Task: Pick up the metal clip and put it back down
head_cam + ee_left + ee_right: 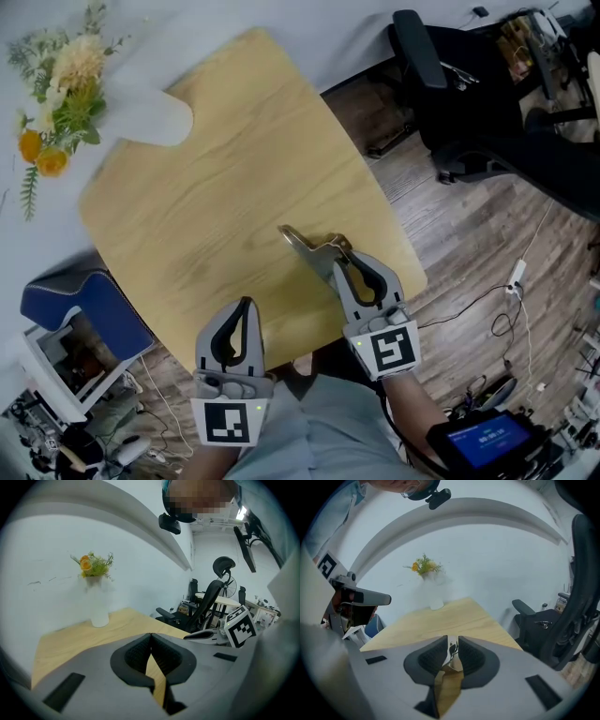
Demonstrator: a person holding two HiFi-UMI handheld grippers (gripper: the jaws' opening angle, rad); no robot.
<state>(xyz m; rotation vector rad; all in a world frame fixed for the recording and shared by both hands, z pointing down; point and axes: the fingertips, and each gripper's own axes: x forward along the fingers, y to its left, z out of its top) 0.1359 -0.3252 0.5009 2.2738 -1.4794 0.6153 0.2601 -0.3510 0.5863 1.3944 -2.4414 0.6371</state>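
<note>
The right gripper (343,270) had its two jaws squeezed narrow on the metal clip (314,246). Only the back end of the clip was between the jaws. The rest stuck out in front, over the table (234,169), close to the table's right edge.

What could go wrong? The clip was thin, smooth and shiny, and it was held by just one end. I think it could slip or twist in the jaws if the gripper tipped or moved fast. It was also so close to the table's right edge that, if the jaws let go too soon or too high up, it might bounce and fall off onto the floor. Setting it down further in on the table would be safer. I could not tell if the clip was touching the table or a little above it.

The right gripper reached in from the table's near right corner and pointed across the table, tipped a little downward. The arm (412,412) behind it came from the person's side.

The left gripper (246,306) sat at the table's near edge, well apart from the clip. Its jaws were pressed together with nothing between them, and it pointed across the table too.
</note>
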